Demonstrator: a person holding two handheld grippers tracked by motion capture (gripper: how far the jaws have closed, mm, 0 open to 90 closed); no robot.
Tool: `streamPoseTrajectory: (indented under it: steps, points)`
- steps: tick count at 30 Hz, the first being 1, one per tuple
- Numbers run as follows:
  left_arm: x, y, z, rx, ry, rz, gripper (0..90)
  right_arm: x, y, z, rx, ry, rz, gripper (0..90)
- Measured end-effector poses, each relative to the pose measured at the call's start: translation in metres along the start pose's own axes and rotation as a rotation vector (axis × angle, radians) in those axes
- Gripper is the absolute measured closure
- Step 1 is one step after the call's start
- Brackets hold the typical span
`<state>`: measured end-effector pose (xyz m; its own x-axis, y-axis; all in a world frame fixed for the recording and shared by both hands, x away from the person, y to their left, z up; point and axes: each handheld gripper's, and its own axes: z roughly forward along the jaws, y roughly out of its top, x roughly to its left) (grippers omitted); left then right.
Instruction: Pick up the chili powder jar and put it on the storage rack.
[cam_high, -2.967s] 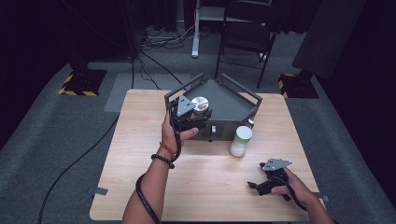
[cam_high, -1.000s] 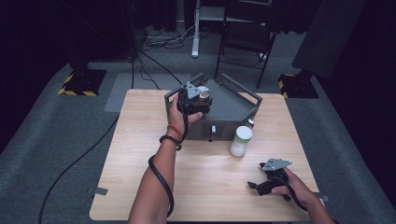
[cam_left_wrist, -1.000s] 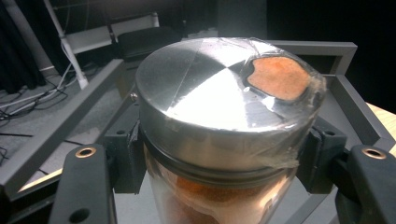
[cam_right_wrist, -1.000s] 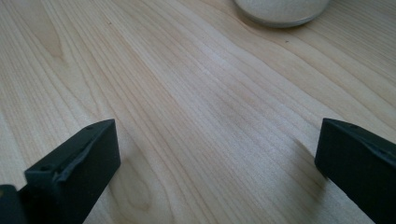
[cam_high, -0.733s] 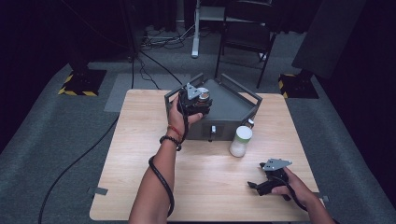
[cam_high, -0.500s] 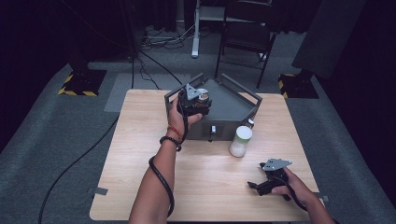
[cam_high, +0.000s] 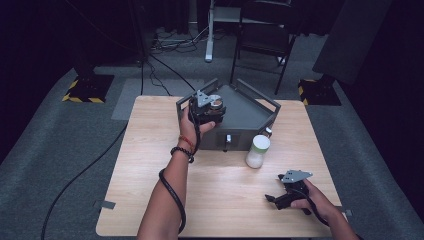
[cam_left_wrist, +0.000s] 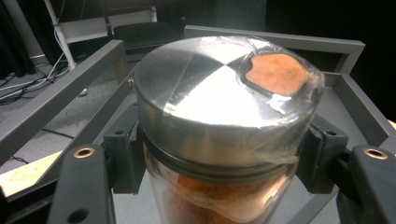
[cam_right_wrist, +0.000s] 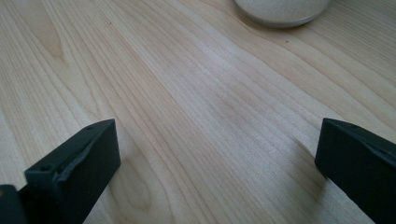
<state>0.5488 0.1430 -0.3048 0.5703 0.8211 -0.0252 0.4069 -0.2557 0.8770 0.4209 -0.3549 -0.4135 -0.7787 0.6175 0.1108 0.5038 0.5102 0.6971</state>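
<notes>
Left gripper (cam_high: 212, 111), held over the grey metal tray (cam_high: 252, 117) at the table's far edge: jaws bracketing an upright glass spice jar (cam_left_wrist: 219, 140) just below its steel lid (cam_left_wrist: 210, 100), having just been easing apart; pads close at both sides of the neck, contact hard to judge. Jar filled with orange-brown powder, long axis vertical, directly ahead of the jaws and inside the tray's left rail (cam_left_wrist: 56, 100). Next move judged to be a straight pull back toward the near edge, clear of the rail. Centre: white green-lidded jar (cam_high: 258, 151) standing on the table (cam_high: 150, 165) just before the tray. Right gripper (cam_high: 284, 197), near the near-right corner: jaws wide, nothing between them, resting low over bare wood.
</notes>
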Motion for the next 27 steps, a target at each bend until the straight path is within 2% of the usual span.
streamPoseTrajectory:
  steps: [3,8,9,10,12,16,23,27]
  points:
    - [0.003,-0.003,0.001,-0.01,-0.007,-0.032,18.4,0.0,0.0,0.0,0.0,0.0,0.0,0.0]
    - [-0.001,-0.005,-0.001,-0.021,0.037,-0.03,7.1,0.0,0.0,0.0,0.0,0.0,0.0,0.0]
    - [-0.002,-0.005,-0.002,-0.027,0.048,-0.021,6.1,0.0,0.0,0.0,0.0,0.0,0.0,0.0]
    - [-0.005,-0.004,-0.003,-0.026,0.06,0.004,4.2,0.0,0.0,0.0,0.0,0.0,0.0,0.0]
    - [-0.005,-0.002,-0.005,-0.024,0.049,0.031,1.8,0.0,0.0,0.0,0.0,0.0,0.001,0.0]
    - [-0.005,0.002,-0.011,-0.041,0.031,0.031,0.5,0.0,0.0,0.0,0.0,0.0,0.001,0.0]
    - [-0.012,0.011,-0.022,-0.03,0.045,0.086,0.3,0.0,0.0,0.0,0.0,0.0,0.0,0.0]
    - [-0.021,0.014,-0.028,-0.006,0.079,0.17,0.4,0.0,0.0,0.0,0.0,0.0,0.0,0.0]
